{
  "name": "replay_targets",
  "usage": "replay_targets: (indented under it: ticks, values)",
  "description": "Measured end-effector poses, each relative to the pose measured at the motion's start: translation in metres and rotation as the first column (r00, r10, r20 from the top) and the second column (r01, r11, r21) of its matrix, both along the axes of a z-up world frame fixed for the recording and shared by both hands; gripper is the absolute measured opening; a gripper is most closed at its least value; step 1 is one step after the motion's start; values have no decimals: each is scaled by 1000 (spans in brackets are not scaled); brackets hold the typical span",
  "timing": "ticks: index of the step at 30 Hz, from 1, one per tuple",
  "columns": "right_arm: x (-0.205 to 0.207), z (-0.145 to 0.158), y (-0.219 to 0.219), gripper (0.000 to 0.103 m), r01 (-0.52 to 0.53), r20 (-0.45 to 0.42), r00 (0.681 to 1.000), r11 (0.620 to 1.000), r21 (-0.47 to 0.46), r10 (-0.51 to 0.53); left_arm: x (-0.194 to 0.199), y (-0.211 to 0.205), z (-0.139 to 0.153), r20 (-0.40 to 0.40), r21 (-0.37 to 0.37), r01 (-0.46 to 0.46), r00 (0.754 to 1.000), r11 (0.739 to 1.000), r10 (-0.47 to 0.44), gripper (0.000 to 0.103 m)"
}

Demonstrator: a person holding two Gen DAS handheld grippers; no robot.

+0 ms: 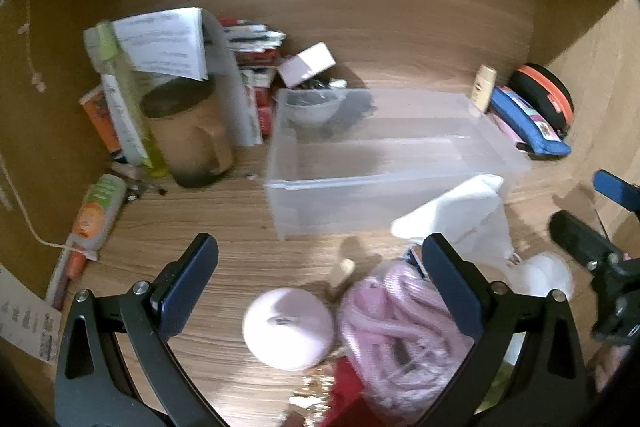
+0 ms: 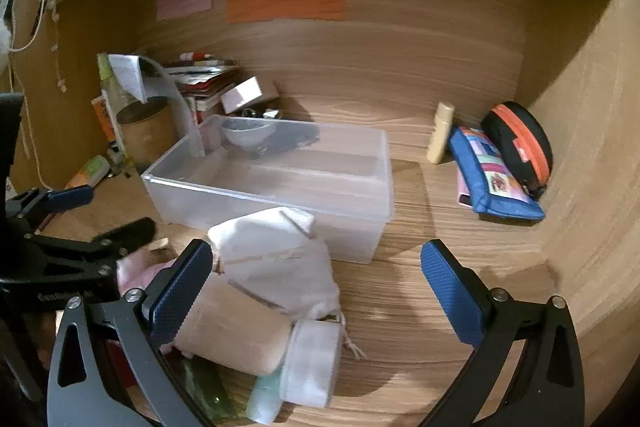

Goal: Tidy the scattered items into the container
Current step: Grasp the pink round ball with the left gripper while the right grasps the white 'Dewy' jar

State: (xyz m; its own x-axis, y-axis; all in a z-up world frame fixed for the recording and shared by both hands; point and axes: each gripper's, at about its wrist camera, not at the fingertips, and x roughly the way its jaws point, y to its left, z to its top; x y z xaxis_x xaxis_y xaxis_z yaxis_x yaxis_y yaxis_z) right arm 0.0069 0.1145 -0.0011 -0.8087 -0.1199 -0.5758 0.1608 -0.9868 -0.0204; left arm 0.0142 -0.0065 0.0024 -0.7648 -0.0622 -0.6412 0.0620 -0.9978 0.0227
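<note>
Hovering above the table (image 2: pixel 440 211), both tools are fully released and grasp nothing: the left tool (image 1: pixel 320 279) hangs over a pale pink ball (image 1: pixel 288 327) and a pink bundle in a clear bag (image 1: pixel 400 323), while the right tool (image 2: pixel 316 279) hangs over a white cloth pouch (image 2: pixel 276 255), a beige roll (image 2: pixel 236 331) and a white roll (image 2: pixel 312 363). These scattered items lie in a loose heap at the front, just beside the clear plastic container (image 2: pixel 280 183), which stands behind them and looks empty so far. I judge the jaws stand wide and tilt downward so that each can come over a bulky soft item. A blue pencil case (image 2: pixel 492 179) leans near the right wall.
</note>
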Motion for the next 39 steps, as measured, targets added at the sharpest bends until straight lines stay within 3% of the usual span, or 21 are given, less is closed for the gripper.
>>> replay_targets:
  ticks: [4, 9, 11, 22, 25, 32, 39]
  values:
    - [2, 0, 10, 103, 27, -7, 1000, 1000, -3, -27, 4, -9, -2, -7, -19, -48, 999, 999, 48, 103]
    - [11, -1, 17, 103, 15, -10, 1000, 1000, -5, -15, 9, -31, -6, 31, 133, 11, 999, 991, -15, 103]
    - [13, -2, 19, 103, 16, -13, 1000, 1000, 5, -16, 13, -39, -7, 36, 151, -6, 999, 988, 1, 103]
    - [18, -21, 30, 103, -7, 71, 997, 1000, 16, 6, 29, -41, -27, 75, 135, -27, 997, 990, 17, 103]
    - [18, -30, 27, 103, -8, 97, 995, 999, 33, 5, 25, -44, -37, 109, 137, -53, 993, 989, 39, 94]
    - [15, -50, 19, 103, -27, 164, 986, 999, 31, 22, 13, -54, -61, 189, 215, -64, 982, 974, 22, 89]
    - [14, -55, 23, 103, -24, 159, 987, 1000, 10, 22, 6, -47, -71, 207, 210, -62, 978, 976, 18, 89]
